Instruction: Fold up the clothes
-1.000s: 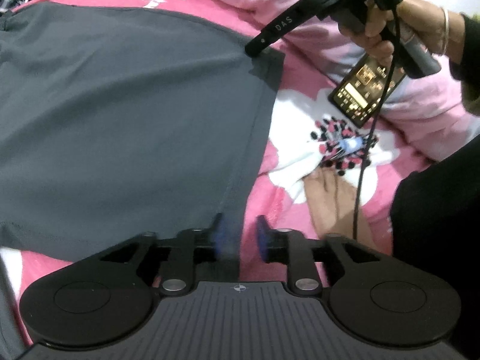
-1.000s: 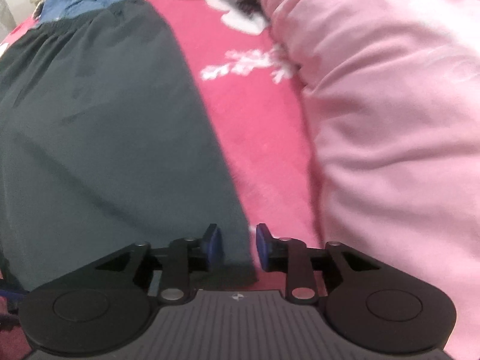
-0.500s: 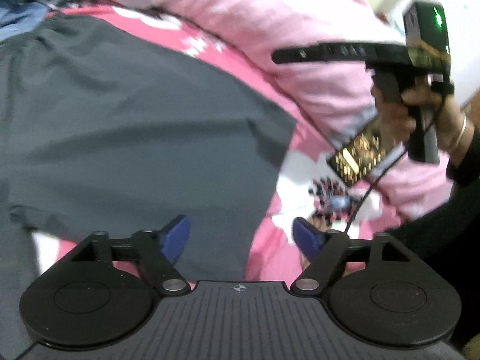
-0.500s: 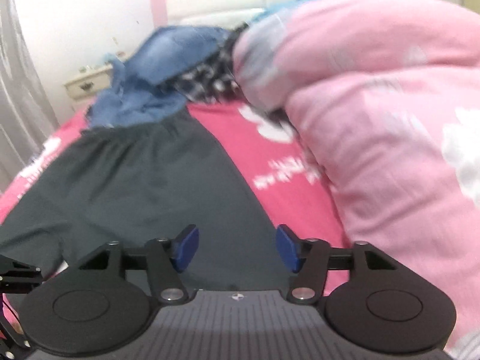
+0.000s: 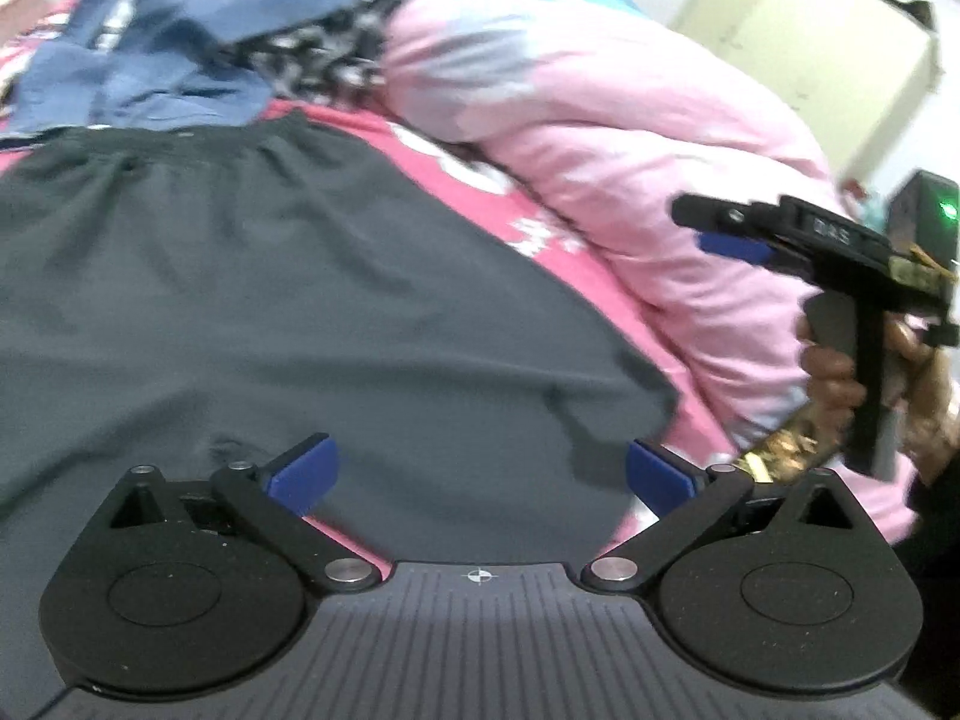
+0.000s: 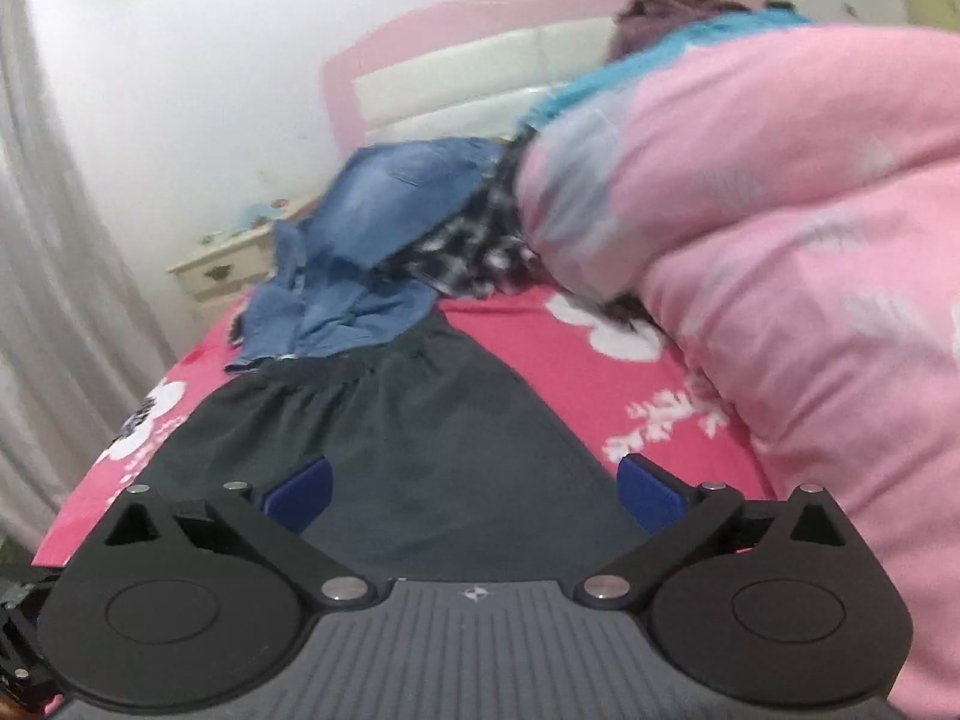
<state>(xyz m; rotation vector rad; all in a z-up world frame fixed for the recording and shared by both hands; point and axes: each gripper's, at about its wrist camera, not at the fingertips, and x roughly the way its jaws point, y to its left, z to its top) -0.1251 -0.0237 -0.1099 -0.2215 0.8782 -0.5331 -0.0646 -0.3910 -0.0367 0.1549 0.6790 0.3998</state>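
Left gripper point(image 5: 480, 474) and right gripper point(image 6: 474, 489): both spread wide, empty, above the dark grey shorts point(image 6: 420, 438). Shorts lie flat on the pink bed sheet point(image 6: 540, 324).

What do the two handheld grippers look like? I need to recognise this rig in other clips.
Each gripper, left and right, has a ribbed grey body, two round black discs, black linkage arms with silver pivots, and blue finger pads. Seen from the left wrist, the right one has a black pistol grip and green light.

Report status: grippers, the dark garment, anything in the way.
Left gripper open, right gripper open, both empty. Dark grey garment spread flat on bed, unfolded. Denim pile at its far end; pink duvet alongside.
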